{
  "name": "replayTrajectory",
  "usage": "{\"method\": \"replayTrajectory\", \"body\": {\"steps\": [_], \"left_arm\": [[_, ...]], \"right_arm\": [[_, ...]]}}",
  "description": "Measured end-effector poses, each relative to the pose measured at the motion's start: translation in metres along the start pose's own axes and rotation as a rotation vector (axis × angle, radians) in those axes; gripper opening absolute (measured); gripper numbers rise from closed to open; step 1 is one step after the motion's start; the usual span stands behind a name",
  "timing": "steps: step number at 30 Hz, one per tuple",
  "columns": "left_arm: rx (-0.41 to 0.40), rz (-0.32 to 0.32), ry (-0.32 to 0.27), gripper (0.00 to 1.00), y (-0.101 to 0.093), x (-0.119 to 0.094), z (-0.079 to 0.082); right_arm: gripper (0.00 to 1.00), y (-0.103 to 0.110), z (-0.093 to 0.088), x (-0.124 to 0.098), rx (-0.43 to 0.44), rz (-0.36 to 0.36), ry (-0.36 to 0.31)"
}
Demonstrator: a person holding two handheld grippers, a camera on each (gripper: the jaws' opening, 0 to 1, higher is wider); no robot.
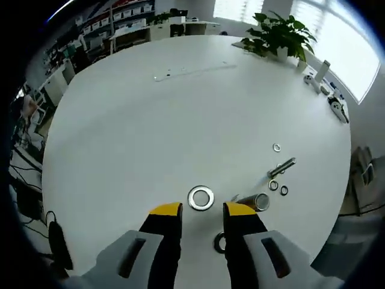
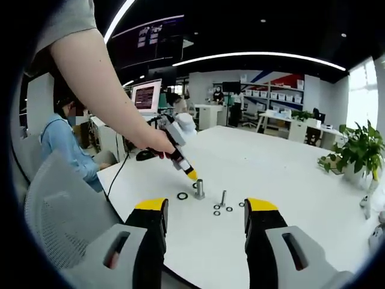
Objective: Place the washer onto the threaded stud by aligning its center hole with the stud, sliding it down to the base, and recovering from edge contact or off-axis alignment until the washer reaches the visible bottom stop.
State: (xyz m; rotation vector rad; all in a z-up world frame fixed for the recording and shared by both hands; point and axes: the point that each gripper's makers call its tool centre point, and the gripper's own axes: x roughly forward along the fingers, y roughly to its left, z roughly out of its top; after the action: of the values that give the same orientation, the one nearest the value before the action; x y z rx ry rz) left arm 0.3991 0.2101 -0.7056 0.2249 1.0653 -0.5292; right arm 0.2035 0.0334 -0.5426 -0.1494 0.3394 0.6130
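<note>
A potted plant [image 1: 278, 33] stood in its white pot at the far edge of the white counter [image 1: 150, 132], well beyond the fingers in the left gripper view; storage bins lined shelves [image 1: 117, 15] in the background, their contents too small to tell.

The left gripper [image 1: 202, 211] had its yellow-tipped fingers [image 1: 166, 210] spread apart, gripping nothing. The large washer [image 1: 201, 198] lay flat on the counter just ahead of the fingertips, centred in the gap between them. A second ring [image 1: 219, 242] lay between the fingers, close against the right one. Just beyond the right fingertip rested a short metal cylinder [image 1: 260, 201], and further off to that side lay a bolt [image 1: 283, 168] with several small washers [image 1: 276, 147] scattered around it.

The right gripper [image 2: 204, 207] also had its fingers spread wide and empty. Ahead of them, between the two tips, the threaded stud [image 2: 199, 188] stood upright on the counter, a dark ring [image 2: 182, 195] beside it. The left gripper's yellow tips [image 2: 192, 174] hovered just above the stud, held by a person's hand [image 2: 157, 141].

A monitor [image 2: 147, 95] behind showed text too small to read.
</note>
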Motion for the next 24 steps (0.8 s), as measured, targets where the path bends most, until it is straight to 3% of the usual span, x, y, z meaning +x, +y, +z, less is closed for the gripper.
{"method": "replayTrajectory", "body": {"steps": [3,8,13,24], "left_arm": [[0.043,-0.008,0.010,0.21,-0.004,0.007,0.005],[0.032,-0.005,0.039,0.23,-0.004,0.019,0.005],[0.056,0.015,0.103,0.25,0.003,0.029,-0.001],[0.086,0.006,0.134,0.26,0.004,0.036,-0.004]], "right_arm": [[0.53,0.000,0.000,0.000,0.000,-0.001,-0.001],[0.53,0.000,-0.001,0.000,-0.001,-0.001,0.006],[0.53,-0.001,-0.002,0.001,-0.001,-0.003,0.010],[0.53,-0.002,-0.003,0.001,0.004,-0.006,0.015]]}}
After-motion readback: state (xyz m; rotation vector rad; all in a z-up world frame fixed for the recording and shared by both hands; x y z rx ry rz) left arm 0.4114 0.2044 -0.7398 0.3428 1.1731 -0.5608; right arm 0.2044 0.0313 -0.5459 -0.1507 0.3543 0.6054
